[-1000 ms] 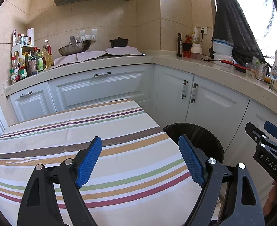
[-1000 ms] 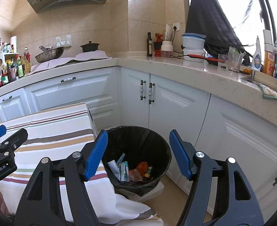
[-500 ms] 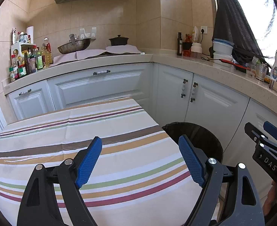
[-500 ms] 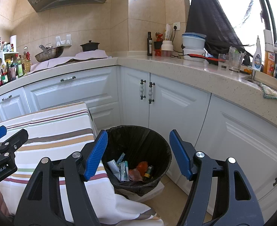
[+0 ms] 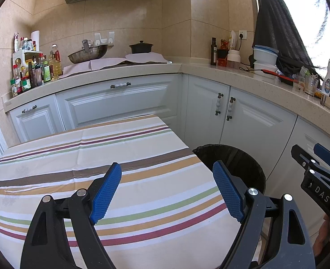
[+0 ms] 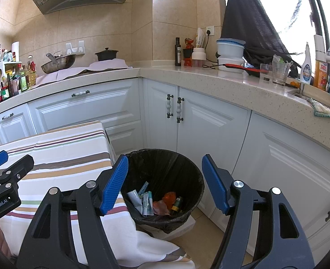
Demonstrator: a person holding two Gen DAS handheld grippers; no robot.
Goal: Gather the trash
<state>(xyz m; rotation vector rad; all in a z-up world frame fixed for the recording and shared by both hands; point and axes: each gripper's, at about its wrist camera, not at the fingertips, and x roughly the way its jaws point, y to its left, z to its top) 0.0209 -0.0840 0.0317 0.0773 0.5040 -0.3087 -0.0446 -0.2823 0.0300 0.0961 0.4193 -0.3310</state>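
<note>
A round bin with a black liner [image 6: 165, 168] stands on the floor by the table's right edge; it also shows in the left wrist view [image 5: 234, 161]. Inside lie several pieces of trash: white wrappers [image 6: 142, 201], an orange scrap [image 6: 168, 198] and a small dark bottle [image 6: 177, 202]. My right gripper [image 6: 165, 182] is open and empty above the bin. My left gripper [image 5: 167, 194] is open and empty above the striped tablecloth [image 5: 86, 157], which shows no trash on it.
White cabinets [image 6: 209, 130] and a beige counter [image 6: 232, 85] wrap round the back and right. The counter carries a wok [image 5: 87, 55], a black pot [image 5: 141, 47], bottles [image 5: 30, 71], tubs and glasses. The table [image 6: 59, 148] is left of the bin.
Both views have tilted up very slightly. Both grippers stay open and empty; the bin and trash have not moved.
</note>
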